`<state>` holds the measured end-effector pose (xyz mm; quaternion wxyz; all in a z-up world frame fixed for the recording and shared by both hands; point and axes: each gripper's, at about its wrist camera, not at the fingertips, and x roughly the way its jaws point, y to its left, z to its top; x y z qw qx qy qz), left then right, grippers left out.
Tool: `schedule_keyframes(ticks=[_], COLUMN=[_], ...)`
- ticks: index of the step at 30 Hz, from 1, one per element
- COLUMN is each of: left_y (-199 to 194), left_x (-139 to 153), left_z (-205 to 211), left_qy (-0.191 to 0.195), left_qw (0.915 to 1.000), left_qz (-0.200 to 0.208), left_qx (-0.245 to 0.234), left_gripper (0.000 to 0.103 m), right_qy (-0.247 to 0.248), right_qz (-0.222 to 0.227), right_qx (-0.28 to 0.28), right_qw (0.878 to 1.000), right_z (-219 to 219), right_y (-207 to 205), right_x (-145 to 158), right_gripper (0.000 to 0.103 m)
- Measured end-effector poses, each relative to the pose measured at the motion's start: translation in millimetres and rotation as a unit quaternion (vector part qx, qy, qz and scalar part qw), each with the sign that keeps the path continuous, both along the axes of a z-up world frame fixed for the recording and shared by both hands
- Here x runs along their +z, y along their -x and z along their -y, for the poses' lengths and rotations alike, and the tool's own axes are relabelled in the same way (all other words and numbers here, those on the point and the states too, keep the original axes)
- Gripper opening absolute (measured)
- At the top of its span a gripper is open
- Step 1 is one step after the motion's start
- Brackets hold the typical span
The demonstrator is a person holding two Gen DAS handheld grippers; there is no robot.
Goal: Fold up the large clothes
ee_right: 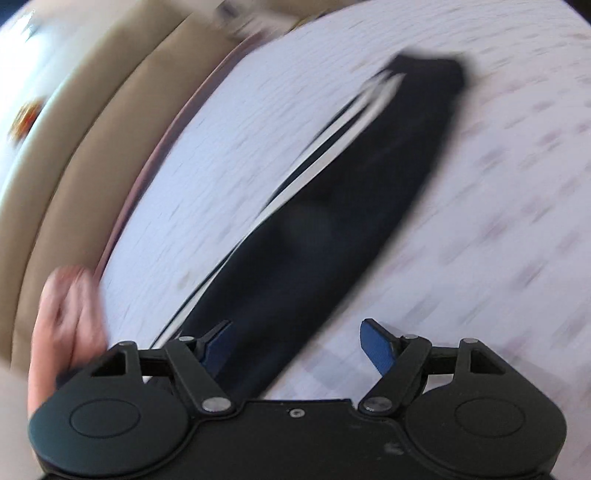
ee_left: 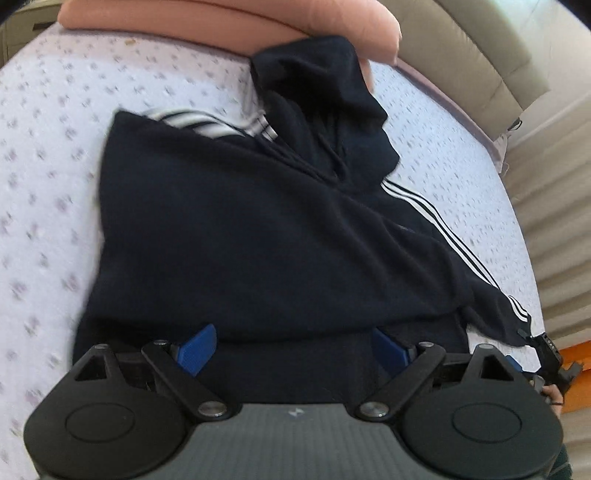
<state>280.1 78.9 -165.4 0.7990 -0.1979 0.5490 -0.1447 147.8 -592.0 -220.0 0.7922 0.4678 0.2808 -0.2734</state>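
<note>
A dark navy hoodie (ee_left: 258,229) with white sleeve stripes lies on the bed, its left part folded over the body, its hood (ee_left: 325,99) toward the pillow. Its right sleeve (ee_left: 461,258) stretches out to the right. My left gripper (ee_left: 295,343) is open just above the hoodie's bottom hem, blue pads (ee_left: 195,347) wide apart. My right gripper (ee_right: 295,343) is open over the same sleeve (ee_right: 332,206), which runs away from it across the sheet; this view is blurred. The right gripper also shows at the sleeve cuff in the left wrist view (ee_left: 550,358).
The bed has a white sheet (ee_left: 55,166) with small purple marks. A pink pillow (ee_left: 258,22) lies at the head. A beige padded bed frame (ee_left: 480,48) runs along the right side, also seen in the right wrist view (ee_right: 74,155).
</note>
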Motion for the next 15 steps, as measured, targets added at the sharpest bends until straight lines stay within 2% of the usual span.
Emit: schedule_keyframes(ticks=[2, 5, 8, 9, 10, 11, 12, 15], left_y=[2, 2, 2, 3, 4, 5, 8, 16], left_x=[-4, -11, -16, -18, -18, -18, -16, -8], left_z=[10, 24, 36, 39, 41, 43, 44, 42], left_qy=[0.006, 0.011, 0.015, 0.020, 0.027, 0.034, 0.040, 0.029], left_qw=[0.9999, 0.9997, 0.9997, 0.9996, 0.9994, 0.9991, 0.9990, 0.9996], left_qz=[-0.009, -0.020, -0.020, -0.020, -0.020, -0.020, -0.018, -0.004], left_qx=[-0.002, -0.001, 0.006, 0.009, 0.012, 0.012, 0.009, -0.005], left_gripper=[0.093, 0.093, 0.092, 0.092, 0.092, 0.092, 0.092, 0.092], right_qy=[-0.007, -0.016, 0.027, 0.045, 0.059, 0.060, 0.058, 0.069], right_qz=[0.031, 0.119, 0.123, 0.108, 0.084, 0.057, 0.065, 0.140], right_qx=[-0.030, -0.043, -0.050, -0.055, -0.061, -0.064, -0.063, -0.071], right_qw=[0.999, 0.992, 0.991, 0.992, 0.993, 0.995, 0.994, 0.985], right_z=[33, 65, 75, 76, 77, 78, 77, 72], right_y=[10, 14, -7, -15, -21, -29, -33, -23], right_x=[-16, -35, -37, -35, -33, -32, -30, -1], right_gripper=[0.089, 0.088, 0.087, 0.076, 0.027, 0.010, 0.009, 0.008])
